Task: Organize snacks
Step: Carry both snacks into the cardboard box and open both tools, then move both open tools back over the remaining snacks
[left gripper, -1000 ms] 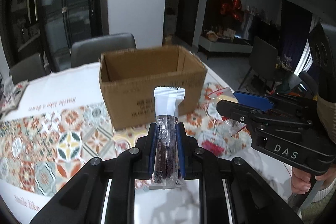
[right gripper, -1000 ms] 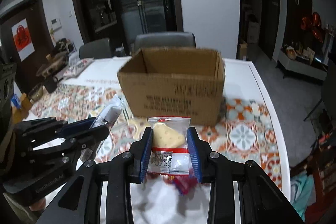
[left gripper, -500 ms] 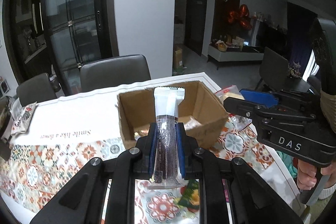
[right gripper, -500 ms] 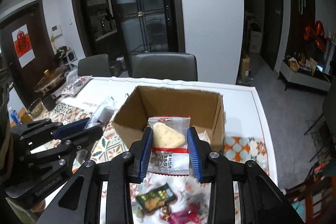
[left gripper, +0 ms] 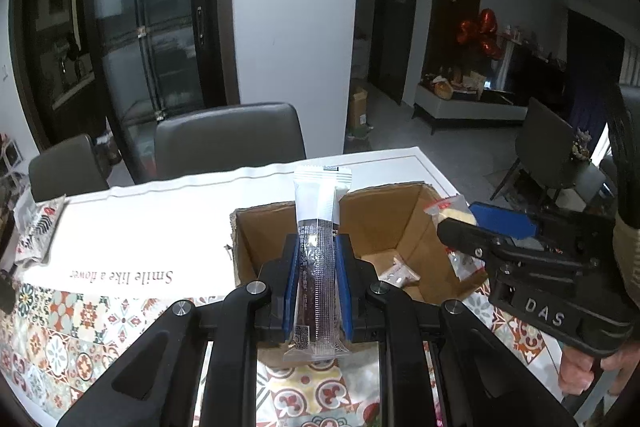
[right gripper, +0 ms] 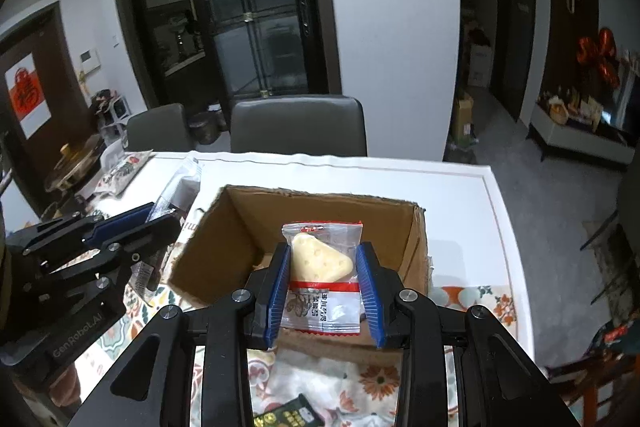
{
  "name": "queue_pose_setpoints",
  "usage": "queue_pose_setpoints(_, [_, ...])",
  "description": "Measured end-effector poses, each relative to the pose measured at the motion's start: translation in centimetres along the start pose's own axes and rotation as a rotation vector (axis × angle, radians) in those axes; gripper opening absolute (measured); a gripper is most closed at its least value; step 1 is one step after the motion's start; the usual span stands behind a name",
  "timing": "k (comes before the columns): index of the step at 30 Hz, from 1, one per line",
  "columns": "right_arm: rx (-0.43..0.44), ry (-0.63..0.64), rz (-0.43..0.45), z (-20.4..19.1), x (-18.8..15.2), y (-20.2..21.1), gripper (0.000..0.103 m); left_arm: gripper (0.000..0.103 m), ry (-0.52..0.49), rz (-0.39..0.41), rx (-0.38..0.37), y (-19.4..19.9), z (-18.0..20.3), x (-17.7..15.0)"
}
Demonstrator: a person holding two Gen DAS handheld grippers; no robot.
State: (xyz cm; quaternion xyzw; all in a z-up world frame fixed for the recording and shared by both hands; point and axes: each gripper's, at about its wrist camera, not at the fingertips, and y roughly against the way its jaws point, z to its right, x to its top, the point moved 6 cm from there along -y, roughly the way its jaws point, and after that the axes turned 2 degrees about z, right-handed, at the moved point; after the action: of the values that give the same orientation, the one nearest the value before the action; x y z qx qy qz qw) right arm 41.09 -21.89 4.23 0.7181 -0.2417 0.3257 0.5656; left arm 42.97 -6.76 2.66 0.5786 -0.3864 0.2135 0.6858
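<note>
My left gripper (left gripper: 317,251) is shut on a long snack bar (left gripper: 318,259) in a white and clear wrapper, held upright over the near wall of an open cardboard box (left gripper: 376,215). My right gripper (right gripper: 323,259) is shut on a clear packet with a pale yellow wedge-shaped snack (right gripper: 322,267), held above the same cardboard box (right gripper: 240,227). Each gripper shows at the side of the other's view: the right gripper (left gripper: 476,223) at the box's right edge, the left gripper (right gripper: 160,217) at its left edge. A small wrapped snack (left gripper: 398,273) lies on the box floor.
The box stands on a table with a patterned cloth (left gripper: 60,339). A dark snack packet (right gripper: 288,415) lies on the cloth near me. Snack bags (right gripper: 120,173) rest at the table's far left. Grey chairs (right gripper: 298,125) stand behind the table. A hand (left gripper: 580,375) grips the right handle.
Both grippers have moved forward and a little up with their snacks. The box, seen from the side a second ago, now lies under them with its inside in view.
</note>
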Motion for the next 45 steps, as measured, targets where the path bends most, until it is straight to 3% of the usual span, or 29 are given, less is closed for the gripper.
queue_pose_setpoints(7, [-0.016, -0.008, -0.031, 0.4, -0.1, -2.1, 0.035, 0.021, -0.008, -0.065, 0.039, -3.0, 0.4, -0.1])
queue_pose_setpoints(9, [-0.034, -0.003, -0.029, 0.3, -0.2, -2.0, 0.038, 0.043, -0.002, -0.075, 0.064, -2.7, 0.3, -0.4])
queue_pose_setpoints(10, [-0.041, -0.006, -0.03, 0.4, -0.3, -1.8, 0.042, 0.045, 0.0, -0.075, 0.071, -2.4, 0.3, -0.6])
queue_pose_setpoints(20, [-0.025, 0.007, 0.024, -0.6, -3.5, 3.2, 0.046, 0.047, -0.027, -0.009, 0.058, 3.6, 1.3, -3.4])
queue_pose_setpoints(29, [-0.015, 0.078, 0.066, -2.5, -9.4, 7.0, 0.047, 0.047, -0.044, 0.024, 0.054, 7.6, 3.0, -8.1])
queue_pose_setpoints(45, [0.068, 0.138, -0.02, -3.6, -17.5, 7.6, 0.047, 0.047, -0.058, -0.076, 0.018, 8.4, 5.2, -17.0])
